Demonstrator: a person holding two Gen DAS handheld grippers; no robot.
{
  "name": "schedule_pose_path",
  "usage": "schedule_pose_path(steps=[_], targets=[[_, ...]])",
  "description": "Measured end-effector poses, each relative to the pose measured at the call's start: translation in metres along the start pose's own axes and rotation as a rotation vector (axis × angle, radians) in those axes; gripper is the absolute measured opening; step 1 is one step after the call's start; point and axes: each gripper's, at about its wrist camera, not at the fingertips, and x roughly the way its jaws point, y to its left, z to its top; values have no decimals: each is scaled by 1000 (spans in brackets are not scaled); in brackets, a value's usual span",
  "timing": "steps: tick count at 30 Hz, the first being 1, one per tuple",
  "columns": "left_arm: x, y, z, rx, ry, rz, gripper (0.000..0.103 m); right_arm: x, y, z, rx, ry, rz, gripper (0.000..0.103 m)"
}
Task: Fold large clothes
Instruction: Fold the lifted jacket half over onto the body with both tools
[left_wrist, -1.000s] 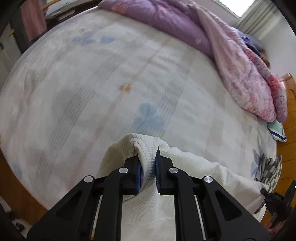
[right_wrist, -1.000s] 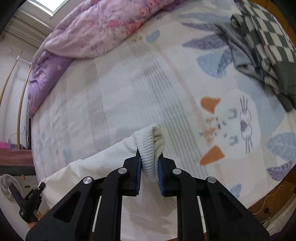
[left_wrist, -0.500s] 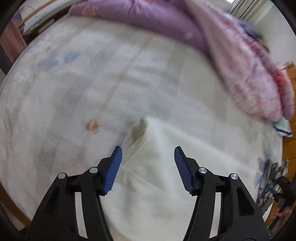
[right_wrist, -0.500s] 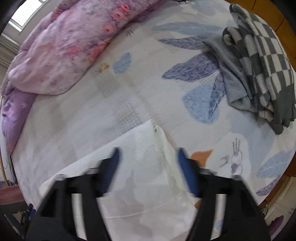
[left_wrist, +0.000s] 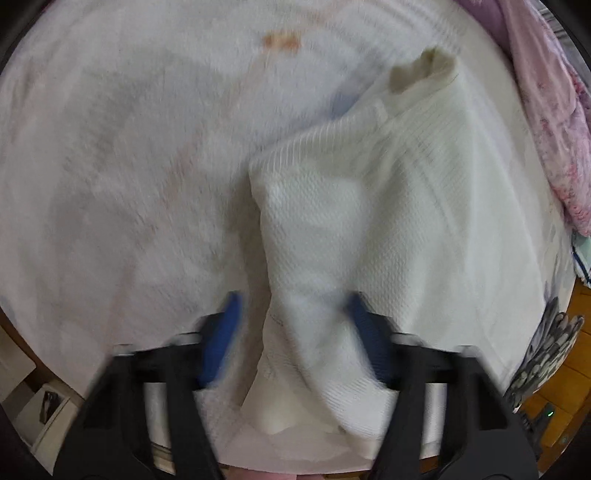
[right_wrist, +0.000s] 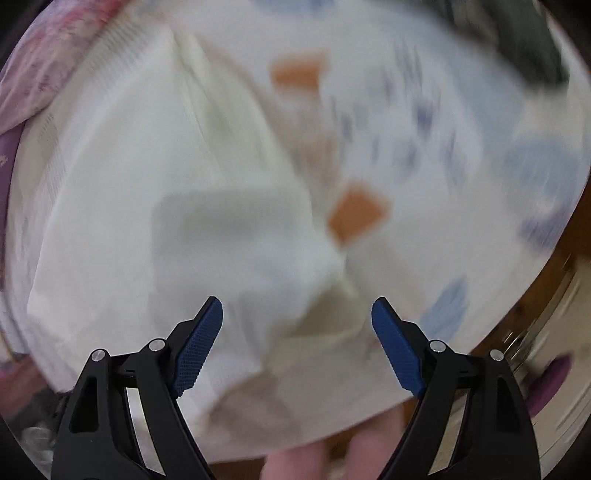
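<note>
A cream-white waffle-knit garment (left_wrist: 388, 177) lies spread on the bed, one corner sticking up at the far end. My left gripper (left_wrist: 293, 325) points down at it, blurred. Its jaws are closing around a raised fold of the garment, and the blue pads (left_wrist: 221, 332) still stand apart from the cloth. In the right wrist view the same garment (right_wrist: 166, 177) fills the left half. My right gripper (right_wrist: 297, 321) hangs over its near corner with jaws wide and still opening, the cloth below them and not pinched.
The printed bed sheet (left_wrist: 129, 147) (right_wrist: 443, 129) runs left and right of the garment. A pink-purple quilt (left_wrist: 546, 110) (right_wrist: 33, 74) lies along the far side. A grey checked cloth (left_wrist: 546, 354) sits at the bed's edge above a wooden floor (left_wrist: 569, 391). A person's fingers (right_wrist: 314, 458) show low down.
Both grippers let go of the garment corners they pinched, opened and dropped close to the bed. The garment now lies on the sheet. The left jaws stand narrower than half a second ago.
</note>
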Motion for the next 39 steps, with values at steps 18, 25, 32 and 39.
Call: schedule_pose_path(steps=[18, 25, 32, 39], targets=[[-30, -6, -79, 120, -34, 81, 2, -7, -27, -9, 48, 18, 185, 4], [20, 3, -85, 95, 13, 252, 9, 33, -43, 2, 50, 108, 71, 8], [-38, 4, -88, 144, -102, 341, 74, -27, -33, -9, -38, -37, -5, 88], [-67, -70, -70, 290, -245, 209, 40, -109, 56, 12, -324, -346, 211, 65]])
